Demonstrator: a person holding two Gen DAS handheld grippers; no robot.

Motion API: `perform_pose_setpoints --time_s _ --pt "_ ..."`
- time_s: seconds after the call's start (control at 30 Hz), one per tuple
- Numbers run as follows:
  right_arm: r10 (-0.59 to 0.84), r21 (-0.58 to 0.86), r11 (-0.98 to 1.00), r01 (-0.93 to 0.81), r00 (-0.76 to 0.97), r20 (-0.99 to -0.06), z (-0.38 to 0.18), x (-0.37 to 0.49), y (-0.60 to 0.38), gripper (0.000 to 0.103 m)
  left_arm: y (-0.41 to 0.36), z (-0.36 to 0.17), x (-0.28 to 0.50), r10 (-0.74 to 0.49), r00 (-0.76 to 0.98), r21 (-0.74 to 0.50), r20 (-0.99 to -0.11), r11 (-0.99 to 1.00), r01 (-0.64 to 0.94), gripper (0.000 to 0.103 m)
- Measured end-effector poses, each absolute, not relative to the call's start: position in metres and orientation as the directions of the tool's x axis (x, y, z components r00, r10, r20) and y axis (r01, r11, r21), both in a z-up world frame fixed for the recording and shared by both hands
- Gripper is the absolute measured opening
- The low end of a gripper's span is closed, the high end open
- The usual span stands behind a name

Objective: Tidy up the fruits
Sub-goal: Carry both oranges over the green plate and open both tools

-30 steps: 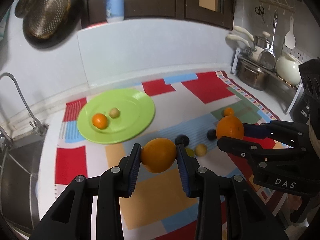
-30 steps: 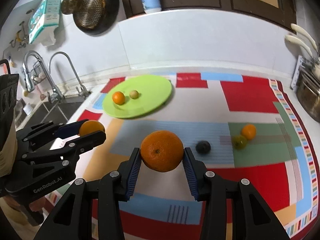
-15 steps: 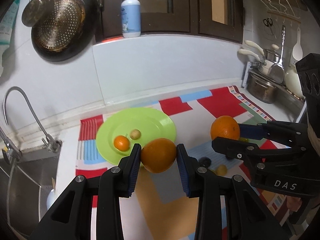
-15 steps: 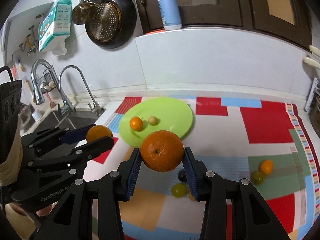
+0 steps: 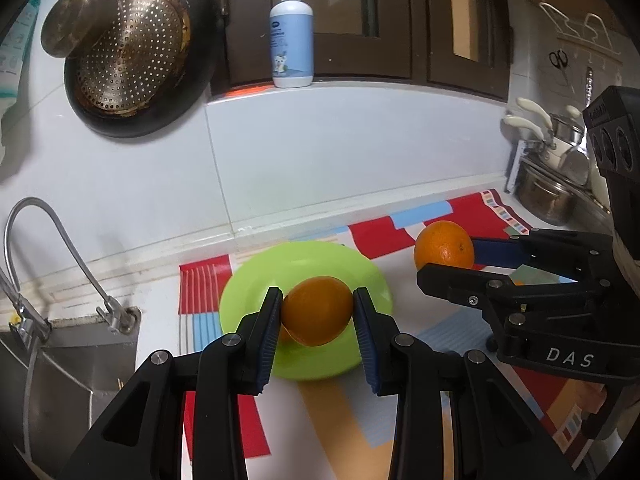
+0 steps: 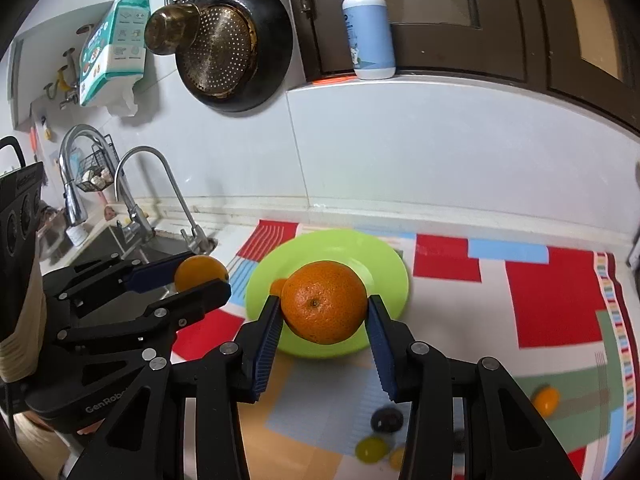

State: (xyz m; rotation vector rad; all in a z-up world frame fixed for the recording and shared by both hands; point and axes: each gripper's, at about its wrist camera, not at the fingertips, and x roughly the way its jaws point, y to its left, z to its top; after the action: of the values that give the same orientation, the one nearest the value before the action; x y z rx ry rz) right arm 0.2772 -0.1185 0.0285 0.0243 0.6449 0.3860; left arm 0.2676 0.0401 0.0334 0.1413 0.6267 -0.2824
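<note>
Left wrist view: your left gripper [image 5: 316,312] clamps smooth orange [image 5: 317,311] above green plate [image 5: 304,258]; your right gripper [image 6: 322,314] clamps pebbled orange [image 6: 323,307] just right of plate.

A smooth orange [image 5: 318,311] sits clamped between the left hand-held gripper's [image 5: 316,312] pads; a dimpled orange [image 6: 324,302] sits likewise in the right hand-held gripper [image 6: 323,312]. A green plate [image 6: 376,256] lies just beyond both, small fruits [image 6: 546,400] below right.
</note>
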Motion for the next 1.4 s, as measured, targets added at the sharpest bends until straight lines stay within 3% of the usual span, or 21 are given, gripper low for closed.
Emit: perform_pose_setpoints --time_s 0.5,1.4 --pt "0.355 0.121 0.921 -0.369 0.671 -0.651 0.02 0.349 -0.099 0.043 0.057 0.015 0.336 -0.191 0.726 0.014 -0.661 0.964 0.267 0.036" --pt "0.302 0.134 0.927 -0.351 0.484 -0.821 -0.062 0.454 -0.086 0.043 0.059 -0.065 0.424 -0.142 0.571 0.016 -0.809 0.965 0.264 0.036"
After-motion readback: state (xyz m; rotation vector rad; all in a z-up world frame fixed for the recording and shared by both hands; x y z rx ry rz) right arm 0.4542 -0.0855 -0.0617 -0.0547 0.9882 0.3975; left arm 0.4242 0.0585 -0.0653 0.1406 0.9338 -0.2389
